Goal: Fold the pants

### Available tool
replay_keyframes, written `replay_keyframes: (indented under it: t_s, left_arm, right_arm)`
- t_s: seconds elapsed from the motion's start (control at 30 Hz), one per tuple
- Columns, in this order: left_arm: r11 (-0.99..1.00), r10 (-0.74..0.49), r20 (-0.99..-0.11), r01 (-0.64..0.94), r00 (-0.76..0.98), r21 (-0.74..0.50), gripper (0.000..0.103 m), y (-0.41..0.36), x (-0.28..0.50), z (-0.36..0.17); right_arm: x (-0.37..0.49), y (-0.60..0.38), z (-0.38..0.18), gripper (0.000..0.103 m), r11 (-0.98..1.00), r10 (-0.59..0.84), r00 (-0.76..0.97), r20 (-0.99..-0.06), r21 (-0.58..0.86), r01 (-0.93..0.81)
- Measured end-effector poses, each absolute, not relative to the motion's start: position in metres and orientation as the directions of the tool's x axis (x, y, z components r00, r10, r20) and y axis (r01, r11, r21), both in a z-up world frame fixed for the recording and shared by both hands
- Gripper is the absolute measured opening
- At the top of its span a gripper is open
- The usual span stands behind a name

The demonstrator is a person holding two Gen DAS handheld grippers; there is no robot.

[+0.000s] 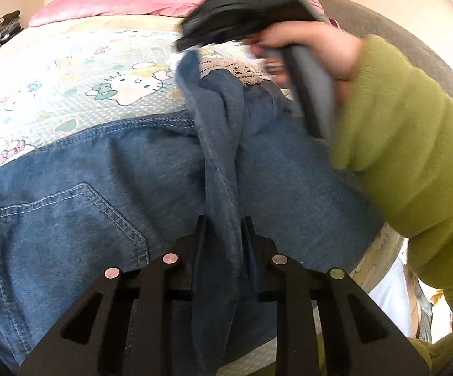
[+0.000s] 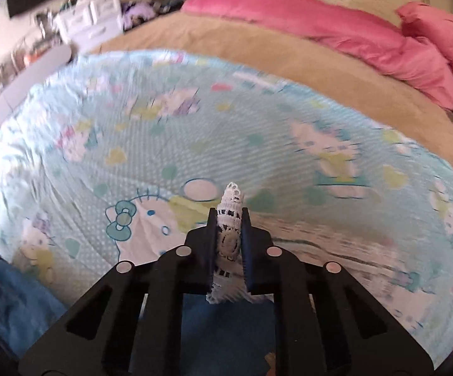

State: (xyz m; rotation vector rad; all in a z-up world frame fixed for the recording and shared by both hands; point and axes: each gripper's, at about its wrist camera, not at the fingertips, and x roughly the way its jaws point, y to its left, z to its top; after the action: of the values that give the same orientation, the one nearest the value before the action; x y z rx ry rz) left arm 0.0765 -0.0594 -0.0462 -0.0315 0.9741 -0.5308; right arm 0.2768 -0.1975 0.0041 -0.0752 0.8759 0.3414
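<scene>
**Both jaws have a hold, but the fold is just starting**

The pants (image 1: 107, 225) lie on the bed (image 2: 257, 50), on a blanket (image 2: 195, 144) with cartoon cats. They are still bunched up, so most of the folding is left, I think.

The left gripper (image 1: 223, 228) pinches a thick ridge of blue denim between its jaws. The right gripper (image 2: 229, 219) pinches the white lace trim (image 2: 231, 219) at the pants' edge.

The denim looks soft and heavy, with pale stitching. The lace is thin and full of holes.
</scene>
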Motion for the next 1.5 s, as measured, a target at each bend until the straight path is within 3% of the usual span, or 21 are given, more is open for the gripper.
replay_keyframes:
  t_s: [0.33,0.47,0.5,0.57,0.93,1.5]
  left_arm:
    - [0.887,-0.402,-0.767,0.422,0.499,-0.190,0.022,-0.055,0.065,-0.036]
    - [0.889,-0.366,-0.751,0.445,0.549,-0.108,0.021,-0.057,0.053,-0.024]
    - [0.888,-0.368,-0.749,0.448,0.551,-0.105,0.012,-0.057,0.047,-0.020]
    - [0.878,-0.378,-0.747,0.467,0.547,-0.103,0.007,-0.055,0.044,-0.016]
    - [0.849,-0.367,-0.784,0.525,0.501,-0.062,0.007,-0.060,0.030,-0.023]
    - [0.814,-0.310,-0.843,0.581,0.439,0.003,0.012,-0.079,0.017,-0.043]
  right_arm:
    - [0.178,-0.323,0.053,0.008,0.969,0.245,0.711,-0.659,0.192,-0.156]
    - [0.136,-0.360,0.051,0.008,0.966,0.232,0.705,-0.670,0.242,-0.089]
    - [0.122,-0.370,0.048,0.008,0.964,0.230,0.694,-0.682,0.256,-0.068]
    - [0.105,-0.381,0.043,0.008,0.958,0.237,0.686,-0.688,0.284,-0.047]
    - [0.033,-0.412,-0.018,0.008,0.931,0.220,0.588,-0.778,0.348,0.113]
    - [0.001,-0.422,-0.034,0.008,0.935,0.180,0.566,-0.805,0.319,0.156]
